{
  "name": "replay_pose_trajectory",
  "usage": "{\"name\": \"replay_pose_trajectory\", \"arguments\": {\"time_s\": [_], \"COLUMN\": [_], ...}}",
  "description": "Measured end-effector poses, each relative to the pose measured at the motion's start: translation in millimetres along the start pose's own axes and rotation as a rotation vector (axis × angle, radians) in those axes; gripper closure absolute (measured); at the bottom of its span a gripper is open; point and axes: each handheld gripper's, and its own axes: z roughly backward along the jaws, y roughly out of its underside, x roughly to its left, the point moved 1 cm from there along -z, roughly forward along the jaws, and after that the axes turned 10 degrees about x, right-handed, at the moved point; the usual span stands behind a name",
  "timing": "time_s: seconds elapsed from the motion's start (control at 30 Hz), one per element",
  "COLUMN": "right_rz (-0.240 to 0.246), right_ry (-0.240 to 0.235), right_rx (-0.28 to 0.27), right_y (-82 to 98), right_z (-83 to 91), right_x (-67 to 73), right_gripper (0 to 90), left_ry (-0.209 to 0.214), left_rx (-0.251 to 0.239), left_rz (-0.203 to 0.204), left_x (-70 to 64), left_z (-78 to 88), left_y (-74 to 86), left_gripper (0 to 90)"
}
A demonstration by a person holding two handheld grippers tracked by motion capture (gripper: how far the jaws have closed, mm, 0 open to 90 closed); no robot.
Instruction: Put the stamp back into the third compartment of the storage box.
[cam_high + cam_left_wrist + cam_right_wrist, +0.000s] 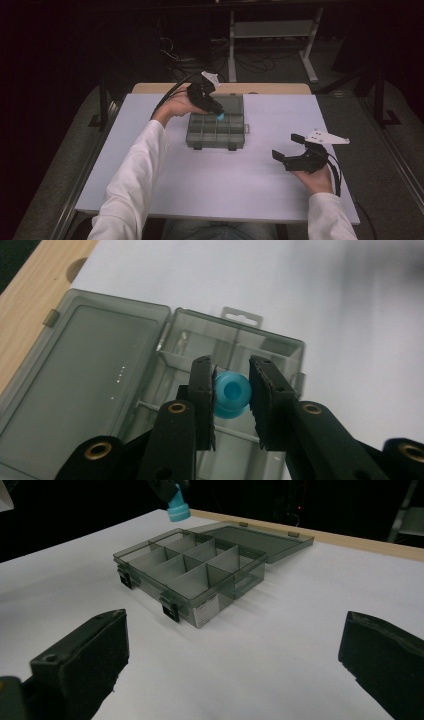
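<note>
While left gripper [231,400] hovers above organiser box [216,131], jaws clamped on blue spool [230,394]; pads press spool's two flanged ends. Spool's axis runs jaw to jaw; round hollow faces left gripper's camera. Spool hangs over compartments directly beneath jaws, clear of dividers. Box lid [82,375] lies flat open, left of jaws in that view. Small label on box front wall [205,611]: writing too small to read. Right gripper [294,148] jaws wide apart, nothing between, well apart from box.
</note>
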Motion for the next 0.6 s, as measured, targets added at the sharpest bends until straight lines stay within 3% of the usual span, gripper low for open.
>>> {"name": "replay_pose_trajectory", "arguments": {"time_s": [0.27, 0.47, 0.57, 0.6], "right_rz": [-0.005, 0.003, 0.000, 0.001], "right_ry": [-0.004, -0.006, -0.008, -0.009], "right_rx": [0.001, 0.004, 0.004, 0.007], "right_y": [0.3, 0.4, -0.1, -0.1], "right_z": [-0.4, -1.5, -2.7, -3.1], "right_x": [0.0, -0.7, -0.1, 0.0], "right_gripper": [0.0, 0.0, 0.0, 0.0], "left_ry": [-0.010, -0.021, -0.008, -0.007], "left_rx": [0.022, 0.004, -0.009, -0.019], "left_rz": [0.013, 0.080, 0.103, 0.109], "left_x": [7.0, 12.5, 13.9, 13.7], "left_z": [-20.8, -28.1, -27.1, -25.4], "left_y": [-4.0, -2.7, -1.9, -1.4], "left_gripper": [72.9, 72.2, 58.8, 58.8]}}
